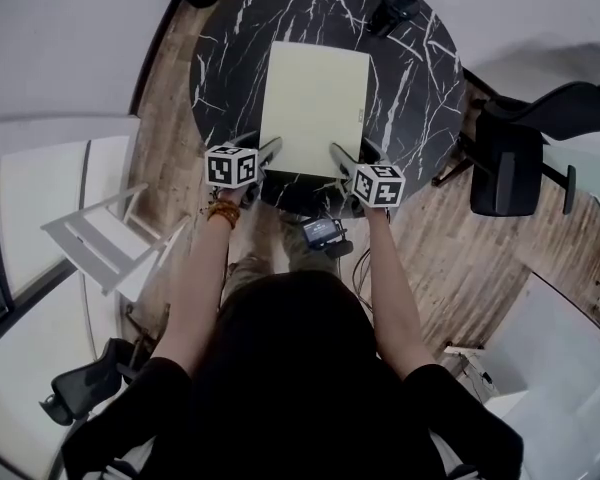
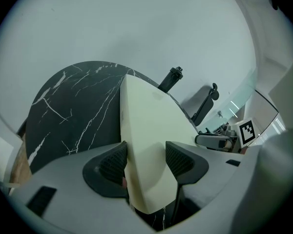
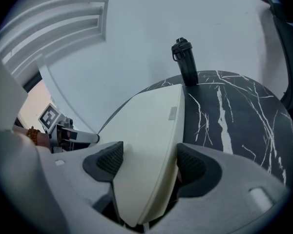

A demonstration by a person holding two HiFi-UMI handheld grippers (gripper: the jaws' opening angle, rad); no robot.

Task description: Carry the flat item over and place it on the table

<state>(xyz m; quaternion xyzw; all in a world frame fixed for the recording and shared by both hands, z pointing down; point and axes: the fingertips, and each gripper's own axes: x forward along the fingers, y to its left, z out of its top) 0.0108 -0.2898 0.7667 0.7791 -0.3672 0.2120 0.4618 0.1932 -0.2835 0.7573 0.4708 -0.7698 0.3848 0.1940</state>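
Jointly, left tongs [image 2: 145, 161], right tongs [image 3: 149, 164], board [image 1: 315, 108] (gripped)

- An office or meeting room is suggested.
- A round black marble-patterned table [image 1: 420, 78] is set on a wood-plank floor [image 1: 445, 233].
- A black office chair [image 1: 510, 163] is seen at the right, and a second office chair [image 1: 85, 388] at the lower left.
- Plain white walls [image 3: 136, 43] are seen behind.

Round black marbled tabletop [image 1: 420, 78]. Pale board [image 1: 315, 108] covers its centre toward 6 o'clock. Dark bottle [image 1: 392, 10] stands at 1 o'clock edge.
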